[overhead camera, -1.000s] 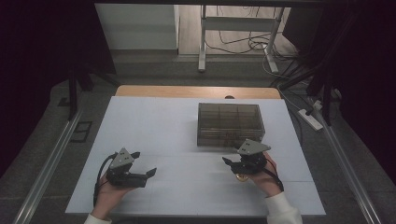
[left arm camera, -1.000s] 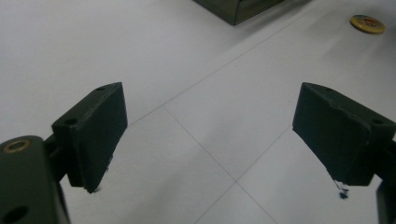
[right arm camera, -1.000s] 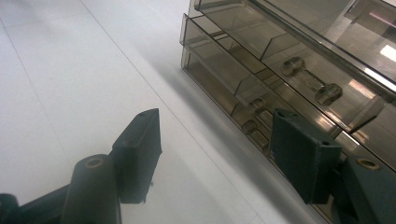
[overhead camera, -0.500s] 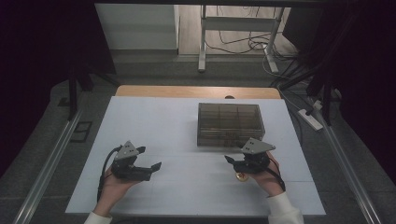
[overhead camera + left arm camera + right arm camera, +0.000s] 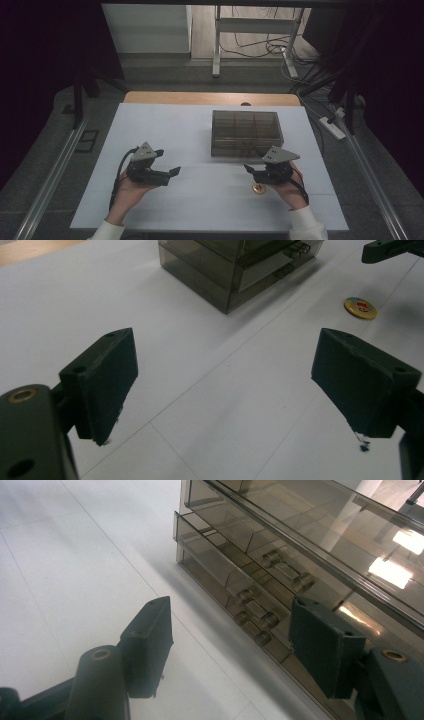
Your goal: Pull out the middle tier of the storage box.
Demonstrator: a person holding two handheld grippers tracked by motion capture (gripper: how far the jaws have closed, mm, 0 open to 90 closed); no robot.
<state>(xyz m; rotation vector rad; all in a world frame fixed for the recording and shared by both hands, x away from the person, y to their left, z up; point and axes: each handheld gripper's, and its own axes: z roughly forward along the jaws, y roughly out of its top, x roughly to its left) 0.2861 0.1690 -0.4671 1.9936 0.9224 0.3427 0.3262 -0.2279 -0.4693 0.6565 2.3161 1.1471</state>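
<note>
My right tool [image 5: 230,645], its jaws spread and empty, points at the handles of the drawer box [image 5: 246,132] on the worktop [image 5: 165,125], just ahead, nearer than my spread left tool [image 5: 172,174].

High view: looked forward and down from above the person's side, taking in the whole desk [image 5: 165,125], the floor beyond it, and both hands at the bottom edge.
Left gripper view: rode low over the desk, close up, facing along its own jaws toward the smoky drawer box [image 5: 240,265] and a round badge [image 5: 360,308]; the tip of the right tongs [image 5: 395,249] showed at its top right corner.
Right gripper view: sat very near the drawer box [image 5: 300,565], looking along its jaws at the box's drawer fronts.
Shared: all three took in the drawer box [image 5: 246,132]; the high and left gripper views both took in the badge [image 5: 258,188].
</note>
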